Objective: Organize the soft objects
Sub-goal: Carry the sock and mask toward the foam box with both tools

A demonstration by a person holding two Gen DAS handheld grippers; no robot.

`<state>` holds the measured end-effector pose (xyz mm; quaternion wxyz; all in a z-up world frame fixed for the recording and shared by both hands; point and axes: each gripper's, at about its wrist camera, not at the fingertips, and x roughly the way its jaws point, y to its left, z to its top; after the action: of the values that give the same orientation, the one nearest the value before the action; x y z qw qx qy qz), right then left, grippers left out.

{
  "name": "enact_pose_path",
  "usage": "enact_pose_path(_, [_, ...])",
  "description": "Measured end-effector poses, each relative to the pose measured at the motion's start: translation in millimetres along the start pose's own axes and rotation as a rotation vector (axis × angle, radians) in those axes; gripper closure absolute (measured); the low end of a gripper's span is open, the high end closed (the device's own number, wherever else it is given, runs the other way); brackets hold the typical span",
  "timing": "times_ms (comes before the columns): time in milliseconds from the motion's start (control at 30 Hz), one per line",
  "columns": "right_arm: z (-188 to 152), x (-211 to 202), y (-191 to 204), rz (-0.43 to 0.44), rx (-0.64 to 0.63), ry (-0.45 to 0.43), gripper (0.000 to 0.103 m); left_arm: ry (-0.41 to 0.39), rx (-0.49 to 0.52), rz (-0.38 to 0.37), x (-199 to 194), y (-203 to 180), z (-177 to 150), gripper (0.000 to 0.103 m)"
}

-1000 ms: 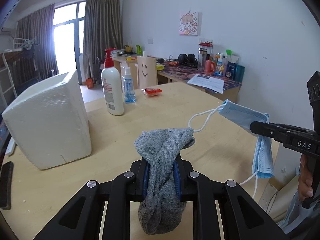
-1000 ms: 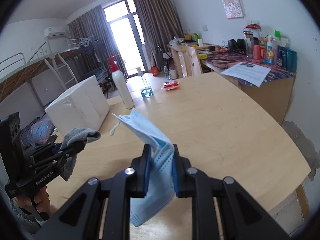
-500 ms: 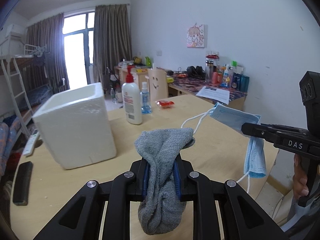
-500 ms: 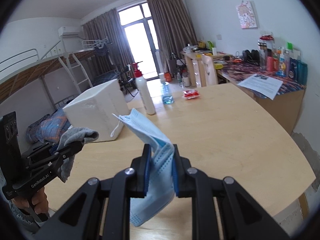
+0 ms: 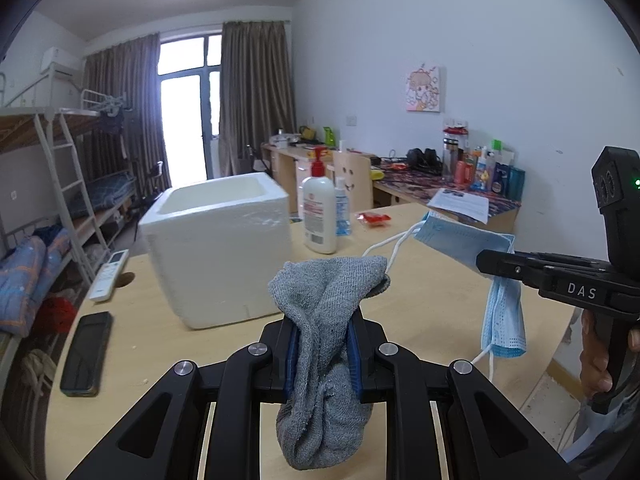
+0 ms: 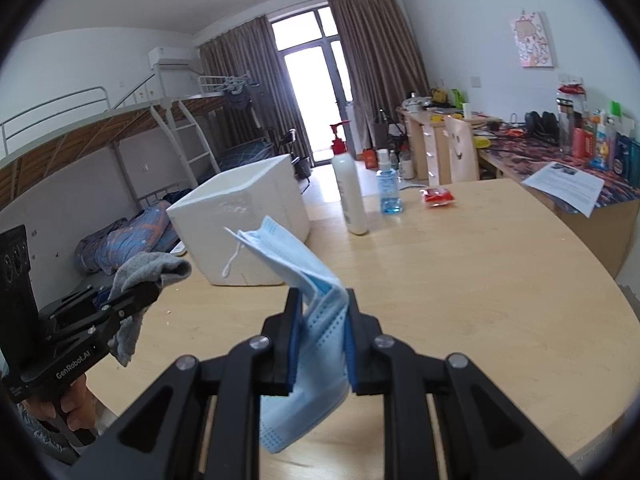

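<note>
Both tools were matte black plastic. The left gripper (image 5: pixel 322 340) had blue pads inside its fingers and four round silver screws on its linkage arms; its side carried white "GenRobot.AI" lettering. The right gripper (image 6: pixel 320 338) had the same blue pads and silver screws, white "DAS" lettering and a small green light. Bare skin of the right hand (image 5: pixel 600 360) showed on the handle.

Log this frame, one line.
left claw: shut on sock | right claw: shut on mask | both above table | box: open
</note>
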<state>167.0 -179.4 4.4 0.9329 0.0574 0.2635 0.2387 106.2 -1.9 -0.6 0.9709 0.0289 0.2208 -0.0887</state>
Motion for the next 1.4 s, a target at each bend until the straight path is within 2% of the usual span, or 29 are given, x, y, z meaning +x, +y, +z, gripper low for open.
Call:
enact_pose_path(533, [9.8, 31.5, 44.3, 0.093, -0.077, 0.027, 0.080, -0.023, -0.083, 0.135, -17.6, 49.5, -8.8, 0.082])
enact_pose_path(1033, [19.4, 63.0, 73.1, 0.131, -0.137, 0.073, 0.080, -0.028, -0.142, 0.208, -19.5, 87.0, -6.5, 0.082])
enact_pose_path(1400, [30.7, 84.4, 85.6, 0.142, -0.151, 0.087, 0.080, -0.025, -0.176, 0.233, -12.5, 109.2, -1.2, 0.082])
